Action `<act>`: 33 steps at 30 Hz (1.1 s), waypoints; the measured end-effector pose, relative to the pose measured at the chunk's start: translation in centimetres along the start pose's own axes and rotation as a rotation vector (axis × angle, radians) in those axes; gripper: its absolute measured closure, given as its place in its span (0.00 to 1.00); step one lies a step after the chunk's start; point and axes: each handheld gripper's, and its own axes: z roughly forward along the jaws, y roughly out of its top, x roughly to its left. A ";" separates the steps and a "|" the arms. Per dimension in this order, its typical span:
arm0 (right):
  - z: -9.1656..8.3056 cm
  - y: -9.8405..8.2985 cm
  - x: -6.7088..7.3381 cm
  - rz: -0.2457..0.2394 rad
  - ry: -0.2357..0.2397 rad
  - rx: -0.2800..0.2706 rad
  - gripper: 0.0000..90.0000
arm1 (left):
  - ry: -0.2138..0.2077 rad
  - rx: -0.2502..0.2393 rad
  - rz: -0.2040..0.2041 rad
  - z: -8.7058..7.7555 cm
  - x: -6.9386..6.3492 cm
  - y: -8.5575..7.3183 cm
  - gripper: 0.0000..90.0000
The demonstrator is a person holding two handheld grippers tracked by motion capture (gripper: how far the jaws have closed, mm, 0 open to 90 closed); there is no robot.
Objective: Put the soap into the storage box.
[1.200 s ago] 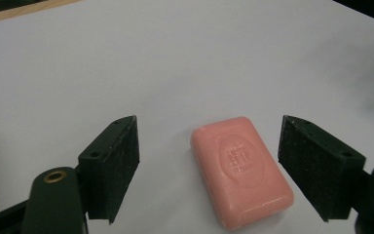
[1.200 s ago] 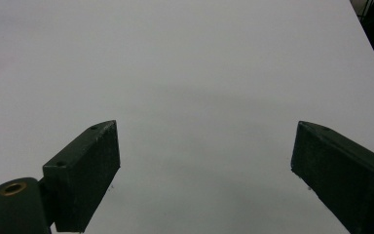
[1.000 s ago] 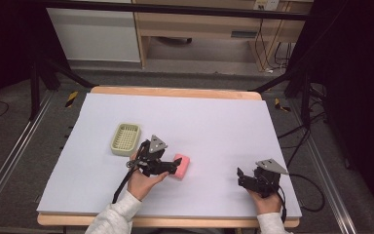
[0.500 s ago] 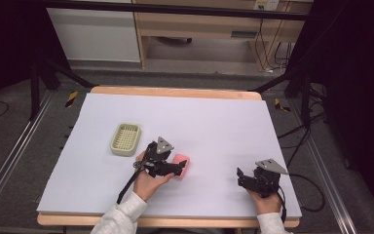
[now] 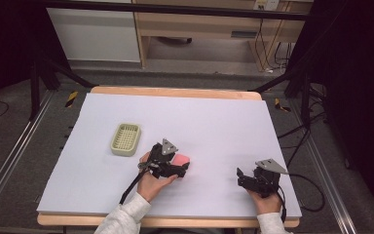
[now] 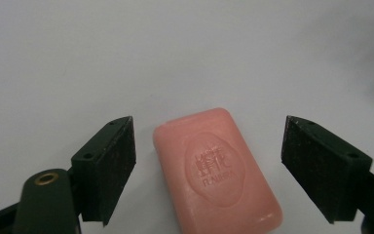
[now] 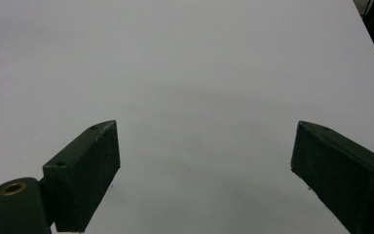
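Note:
A pink bar of soap with an embossed stamp lies flat on the white table sheet. It sits between the jaws of my left gripper, with a gap on each side and neither pad touching it. These jaws have just been opening and stand open. In the high view the soap pokes out past the left gripper near the table's middle front. My right gripper rests at the front right, open, its jaws over bare sheet with nothing between them.
A pale green slatted soap dish stands on the sheet to the left of the left hand. The wooden table edge runs along the back. Cables trail off the right side near a metal floor rail.
The left hand and its gripper have shifted slightly around the soap, which lies in about the same spot. The right gripper has not moved.

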 end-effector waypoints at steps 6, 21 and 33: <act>0.0 0.0 0.0 0.000 0.002 0.001 0.12 | 0.007 0.024 0.003 0.5 -0.3 -0.3 0.22; 0.1 0.0 0.0 0.002 0.006 0.004 0.12 | 0.013 0.076 0.000 1.9 -0.7 -1.0 0.24; 0.1 0.0 0.0 -0.001 0.006 0.006 0.12 | 0.015 0.090 -0.026 2.2 -0.6 -1.4 0.29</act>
